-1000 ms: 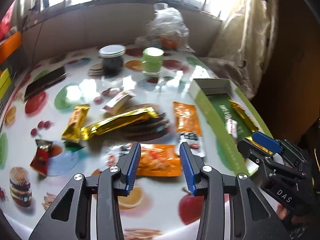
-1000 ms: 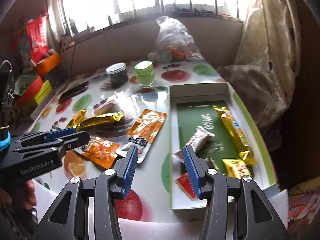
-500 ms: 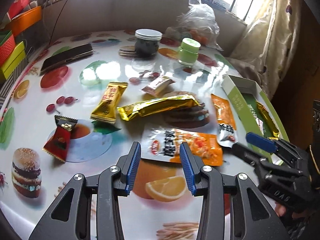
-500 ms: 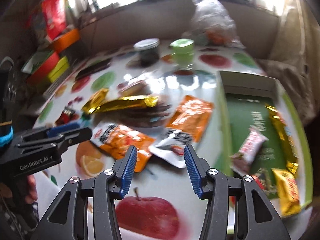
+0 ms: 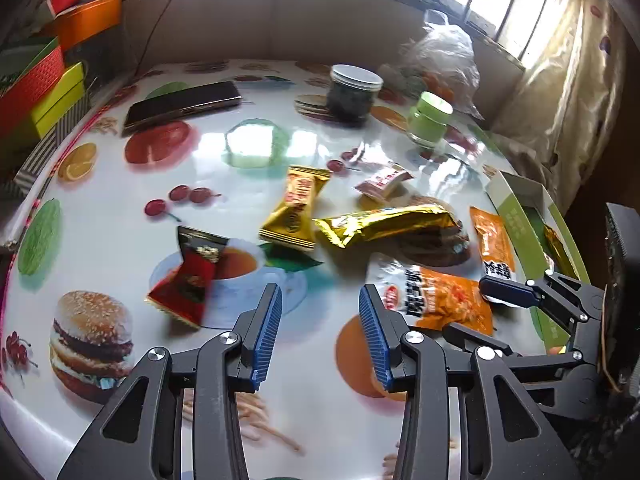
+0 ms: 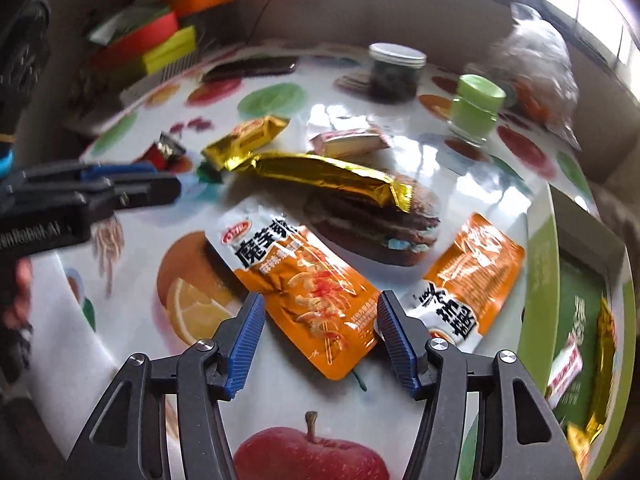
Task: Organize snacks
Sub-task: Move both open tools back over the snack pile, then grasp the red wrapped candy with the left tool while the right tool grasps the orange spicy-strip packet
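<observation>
Sunlit windows and a pale curtain (image 5: 560, 80) back a round tabletop (image 5: 260, 364) printed with fruit, a burger and cups. Loose snacks lie across its middle: a red wrapped candy (image 5: 188, 276), a small gold packet (image 5: 296, 208), a long gold bar (image 6: 324, 176) and a pink-and-white sweet (image 6: 348, 142) beyond it. Nearer the right tool (image 6: 318, 338) lie two orange pouches, the left orange pouch (image 6: 304, 292) and the right orange pouch (image 6: 468, 280), close beside each other. At the right edge sits a green box (image 6: 540, 280) with several snacks already inside.

Both tools are empty. The left tool (image 5: 320, 336) hangs over bare tabletop with its jaws partly apart, the red candy just to its left. The right tool's jaws have just been opening and now stand wide, with the near end of the left orange pouch showing between them but not pinched.

Farther back stand a dark jar (image 5: 354, 92), a green-lidded jar (image 5: 430, 120), a phone (image 5: 180, 106) and a clear plastic bag (image 5: 444, 52).
</observation>
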{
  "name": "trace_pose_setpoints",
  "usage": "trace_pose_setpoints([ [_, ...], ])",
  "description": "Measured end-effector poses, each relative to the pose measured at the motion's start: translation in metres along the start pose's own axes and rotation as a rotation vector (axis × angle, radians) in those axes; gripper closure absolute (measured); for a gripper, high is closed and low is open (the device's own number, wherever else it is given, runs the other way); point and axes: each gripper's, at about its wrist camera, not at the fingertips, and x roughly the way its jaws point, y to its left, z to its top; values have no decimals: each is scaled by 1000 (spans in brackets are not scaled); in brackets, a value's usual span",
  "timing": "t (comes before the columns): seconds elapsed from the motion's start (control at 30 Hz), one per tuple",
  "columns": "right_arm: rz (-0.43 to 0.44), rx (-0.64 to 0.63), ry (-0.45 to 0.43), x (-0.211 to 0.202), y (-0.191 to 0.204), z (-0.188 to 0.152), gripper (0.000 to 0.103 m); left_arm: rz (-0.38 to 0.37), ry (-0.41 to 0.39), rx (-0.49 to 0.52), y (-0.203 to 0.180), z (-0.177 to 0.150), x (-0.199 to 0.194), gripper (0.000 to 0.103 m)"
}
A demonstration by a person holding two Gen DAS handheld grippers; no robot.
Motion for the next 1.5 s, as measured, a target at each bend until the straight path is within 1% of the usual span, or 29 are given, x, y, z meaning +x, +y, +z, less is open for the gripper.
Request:
trace_pose_setpoints([
  [0.07,-7,-45,-6,-1,3,2,44,3,-4,-10,5,0,-2,61],
  [0.13,7,-55,2,2,4,5,44,14,-7,-19,11,1,-3,61],
  [0.2,27,-72,12,6,5,6,42,19,-12,-25,15,2,-4,61],
  [0.3,32,-89,13,8,7,9,41,28,-21,-37,22,4,-8,61],
  [0.4,64,-75,25,12,4,13,39,45,-31,-50,30,6,-11,61],
  [0.53,58,-66,25,14,4,15,35,56,-41,-61,39,8,-13,61],
  [0.6,58,-54,19,15,3,14,34,81,-35,-67,45,8,-10,61],
  [0.7,54,-29,13,14,2,13,34,98,-31,-78,53,9,-6,61],
  [0.73,49,-21,11,14,2,12,34,103,-23,-76,56,9,-4,57],
  [0.77,42,-17,8,13,3,12,36,115,-16,-75,58,10,-2,52],
  [0.8,39,-14,6,13,2,11,36,126,-19,-75,59,10,-2,51],
  [0.87,34,-3,0,12,1,10,41,128,-27,-68,62,10,-2,51],
  [0.93,28,8,-4,10,-1,10,45,113,-4,-64,65,10,3,51],
  [1.03,25,19,-9,9,-3,10,48,127,2,-62,65,8,7,51],
  [1.13,22,27,-13,9,-3,10,49,103,24,-66,66,8,13,51],
  [1.2,18,36,-15,9,-3,10,50,109,35,-73,66,7,18,51],
  [1.27,13,49,-19,8,-5,9,56,113,30,-71,66,6,20,51],
  [1.33,12,63,-25,7,-7,8,59,101,28,-69,66,6,20,51],
  [1.4,13,72,-30,7,-7,7,60,108,27,-68,66,7,21,51],
  [1.43,9,75,-32,7,-7,7,60,115,28,-61,65,7,22,51],
  [1.5,6,83,-35,6,-7,6,61,114,25,-58,64,7,22,58],
])
